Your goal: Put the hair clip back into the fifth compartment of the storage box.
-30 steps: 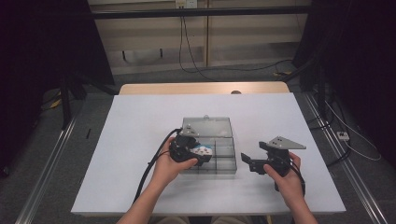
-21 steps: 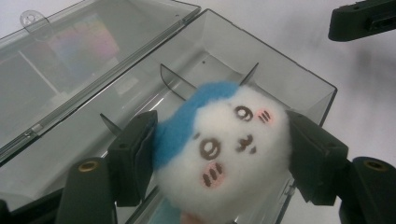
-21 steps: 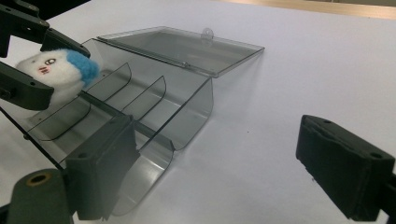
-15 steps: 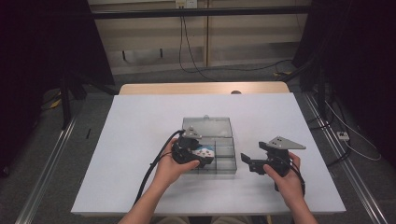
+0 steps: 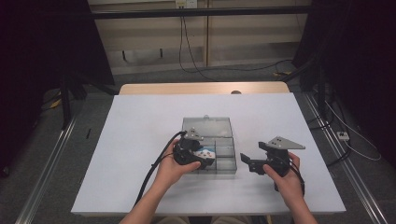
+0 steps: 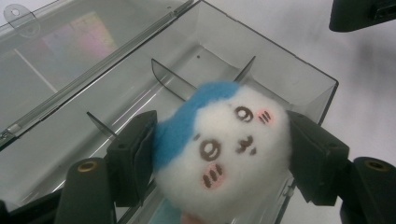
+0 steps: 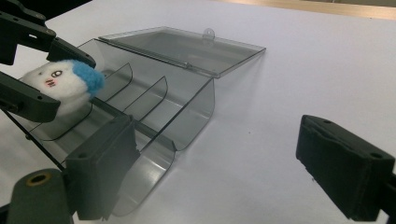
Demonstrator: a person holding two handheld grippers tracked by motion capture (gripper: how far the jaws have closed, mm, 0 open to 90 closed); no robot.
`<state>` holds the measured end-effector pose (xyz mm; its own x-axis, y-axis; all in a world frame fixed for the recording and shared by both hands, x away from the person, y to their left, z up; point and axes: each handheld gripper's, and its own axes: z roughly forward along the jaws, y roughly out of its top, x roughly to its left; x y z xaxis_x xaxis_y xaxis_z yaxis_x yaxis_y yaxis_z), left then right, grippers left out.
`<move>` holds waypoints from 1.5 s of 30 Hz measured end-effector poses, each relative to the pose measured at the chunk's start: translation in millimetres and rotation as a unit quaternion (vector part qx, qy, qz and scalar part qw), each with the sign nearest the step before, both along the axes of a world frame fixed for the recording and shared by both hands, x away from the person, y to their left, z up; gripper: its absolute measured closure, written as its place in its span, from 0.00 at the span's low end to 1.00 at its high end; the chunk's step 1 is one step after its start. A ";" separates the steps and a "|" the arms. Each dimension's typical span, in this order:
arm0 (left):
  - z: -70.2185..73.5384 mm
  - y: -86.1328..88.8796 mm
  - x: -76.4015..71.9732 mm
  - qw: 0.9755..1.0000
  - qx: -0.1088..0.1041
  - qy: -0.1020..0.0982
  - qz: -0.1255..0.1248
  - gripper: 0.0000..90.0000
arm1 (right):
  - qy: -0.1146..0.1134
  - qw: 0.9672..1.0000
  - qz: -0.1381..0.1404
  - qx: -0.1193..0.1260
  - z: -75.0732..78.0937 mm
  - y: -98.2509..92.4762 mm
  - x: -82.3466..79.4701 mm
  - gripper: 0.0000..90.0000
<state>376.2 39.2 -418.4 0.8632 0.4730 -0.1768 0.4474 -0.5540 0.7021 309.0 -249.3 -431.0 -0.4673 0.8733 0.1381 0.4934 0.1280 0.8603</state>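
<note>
**Plush toy being held over the open organiser box**

The white worktop (image 5: 140, 140) is carrying one clear grey plastic box (image 5: 212, 140) near its middle, with the lid (image 7: 187, 46) lying flat and open behind the tray. Thin curved dividers (image 6: 168, 77) are splitting the tray into several compartments, all of which are looking empty.

The left tool (image 5: 198, 158) is reaching over the near-left part of the box, its jaws pressing in on either side of a small round plush toy (image 6: 224, 144), white with a blue patch and a stitched face. In the left gripper view the toy is sitting squarely between the two pads, above the near compartments rather than resting on the floor of one; in the right gripper view it is hanging over the end compartment farthest from that camera.

The right tool (image 5: 254, 163) is waiting just beside the right wall of the box, jaws spread wide and holding nothing, apart from the plastic.

The main risk, as I judge it, is the toy coming down across a divider instead of inside a compartment, since it is looking about as wide as one. A soft body may also be clinging to a pad on release, or the light, unheld box may be sliding if the jaws nudge its wall.
</note>
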 end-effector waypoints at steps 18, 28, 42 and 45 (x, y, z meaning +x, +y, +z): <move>-2.6 -0.2 0.5 1.000 0.002 0.005 0.000 0.34 | 0.000 1.000 -0.001 -0.001 -0.3 -0.5 0.4 0.13; -5.3 -3.1 0.5 1.000 0.006 0.007 -0.004 0.34 | 0.000 1.000 -0.001 0.000 0.0 -0.9 0.5 0.13; -6.2 -4.0 -0.3 1.000 0.009 0.018 -0.010 0.33 | 0.000 1.000 -0.001 -0.001 -0.1 -0.5 0.7 0.13; -7.0 -5.1 -1.3 1.000 0.009 0.022 -0.011 0.32 | 0.000 1.000 -0.001 0.000 0.0 -0.7 0.7 0.13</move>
<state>374.9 34.0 -425.4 0.8647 0.4578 -0.2066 0.4656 -0.5767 0.6712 309.7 -250.0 -431.0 -0.4651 0.8744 0.1383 0.4943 0.1269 0.8600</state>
